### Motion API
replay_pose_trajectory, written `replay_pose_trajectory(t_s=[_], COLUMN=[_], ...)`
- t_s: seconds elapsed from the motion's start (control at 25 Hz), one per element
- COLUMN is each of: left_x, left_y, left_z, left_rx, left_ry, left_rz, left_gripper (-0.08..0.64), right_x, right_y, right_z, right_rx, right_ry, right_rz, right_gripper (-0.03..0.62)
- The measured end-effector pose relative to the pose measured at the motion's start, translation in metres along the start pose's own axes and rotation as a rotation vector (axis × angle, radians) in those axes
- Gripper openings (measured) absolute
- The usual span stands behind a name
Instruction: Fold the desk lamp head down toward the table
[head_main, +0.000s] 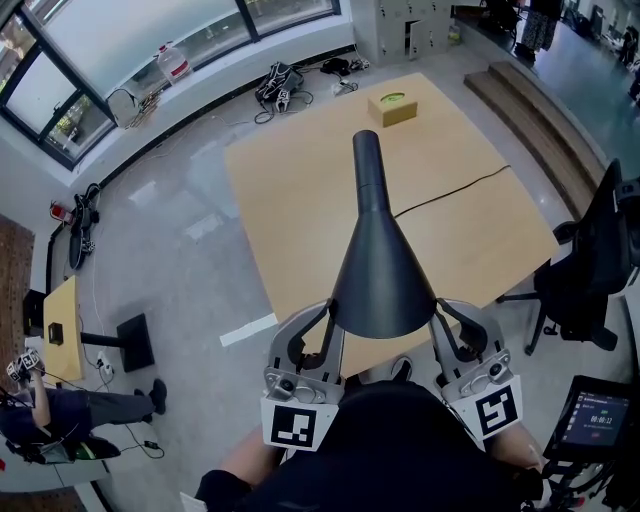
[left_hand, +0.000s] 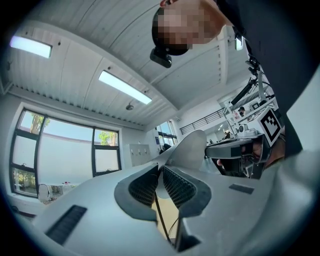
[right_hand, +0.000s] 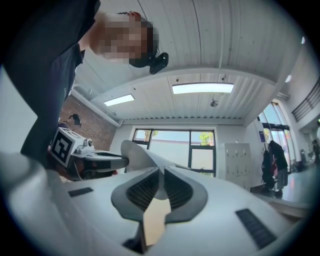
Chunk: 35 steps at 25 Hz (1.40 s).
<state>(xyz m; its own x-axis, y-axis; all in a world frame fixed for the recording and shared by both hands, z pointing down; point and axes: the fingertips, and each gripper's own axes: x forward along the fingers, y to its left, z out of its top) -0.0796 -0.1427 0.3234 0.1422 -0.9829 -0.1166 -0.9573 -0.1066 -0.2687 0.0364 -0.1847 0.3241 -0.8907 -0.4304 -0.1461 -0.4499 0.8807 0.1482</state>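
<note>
Head view looks straight down on the black desk lamp head (head_main: 380, 270), a cone flaring toward the camera above the near edge of the bench (head_main: 290, 190), with its neck (head_main: 370, 170) running away behind it. The left gripper (head_main: 328, 315) and right gripper (head_main: 438, 312) are each closed on the shade's thin rim, one on either side, and both gripper views show the pads pinching that edge. The shade looks stiff, smooth and light, likely slippery. A deeper bite on the rim and even downward pressure from both sides would suit the fold.
</note>
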Motion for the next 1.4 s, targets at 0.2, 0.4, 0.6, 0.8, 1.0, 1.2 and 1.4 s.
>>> replay_pose_trajectory(t_s=[0.2, 0.4, 0.6, 0.8, 1.0, 1.2, 1.4], left_x=[0.0, 0.0, 0.001, 0.004, 0.006, -0.005, -0.013], left_y=[-0.004, -0.007, -0.01, -0.01, -0.01, -0.003, 0.007], left_z=[-0.01, -0.021, -0.029, -0.042, -0.045, -0.055, -0.056], left_rx=[-0.042, -0.083, -0.096, -0.14, -0.081, -0.129, -0.118], left_ry=[0.038, 0.091, 0.128, 0.18, 0.194, 0.239, 0.264], left_rz=[-0.03, -0.056, -0.087, -0.113, -0.15, -0.12, -0.103], left_gripper=[0.026, 0.041, 0.052, 0.066, 0.072, 0.072, 0.086], right_x=[0.0, 0.001, 0.001, 0.005, 0.001, -0.009, -0.009], right_y=[0.003, 0.004, 0.005, 0.01, 0.009, -0.011, -0.03], right_z=[-0.01, -0.02, -0.028, -0.039, -0.054, -0.048, -0.03], right_rx=[-0.065, -0.092, -0.096, -0.142, -0.143, 0.037, 0.221], right_ry=[0.047, 0.093, 0.124, 0.182, 0.257, 0.21, 0.132], right_rz=[0.007, 0.028, 0.054, 0.091, 0.104, 0.07, 0.046], right_gripper=[0.02, 0.04, 0.051, 0.098, 0.117, 0.117, 0.115])
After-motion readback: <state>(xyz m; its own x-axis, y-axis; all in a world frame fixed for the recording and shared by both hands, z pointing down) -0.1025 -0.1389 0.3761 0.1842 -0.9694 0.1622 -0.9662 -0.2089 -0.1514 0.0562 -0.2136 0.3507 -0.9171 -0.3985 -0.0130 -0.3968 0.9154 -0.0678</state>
